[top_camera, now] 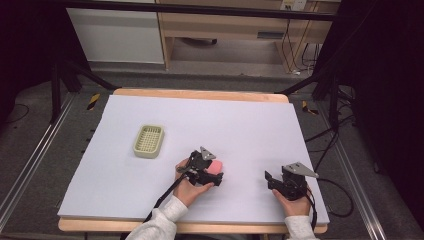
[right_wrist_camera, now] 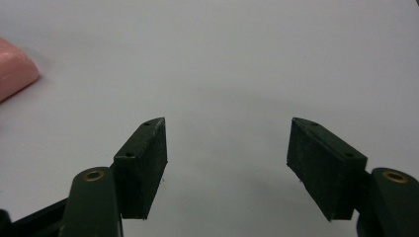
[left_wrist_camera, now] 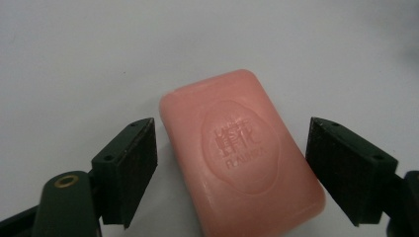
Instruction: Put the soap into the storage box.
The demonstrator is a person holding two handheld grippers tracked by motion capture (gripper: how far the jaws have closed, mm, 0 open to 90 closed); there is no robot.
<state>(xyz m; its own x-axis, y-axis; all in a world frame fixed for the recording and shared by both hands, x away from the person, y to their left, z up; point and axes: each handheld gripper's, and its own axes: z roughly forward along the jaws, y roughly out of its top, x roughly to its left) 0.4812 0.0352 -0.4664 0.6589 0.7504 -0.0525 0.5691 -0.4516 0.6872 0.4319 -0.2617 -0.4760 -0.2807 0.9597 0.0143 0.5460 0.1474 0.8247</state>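
Note:
A pink bar of soap (left_wrist_camera: 242, 153) with a stamped oval emblem lies flat on the white table sheet (top_camera: 240, 120). My left gripper (left_wrist_camera: 231, 123) stands open around it, one pad on each long side, with a gap between each pad and the bar. From above, the left gripper (top_camera: 215, 171) sits near the table's front centre with the soap (top_camera: 217, 165) at its tip. My right gripper (top_camera: 270, 180) rests to the right near the front edge. The right gripper (right_wrist_camera: 227, 123) is open with nothing between its pads, and a corner of the soap (right_wrist_camera: 12, 71) shows at the far left.
A pale green slotted soap dish (top_camera: 148, 154) sits on the left half of the table, apart from both grippers. The sheet's front edge runs just below both hands. Cables trail from the grippers off the front and right sides.

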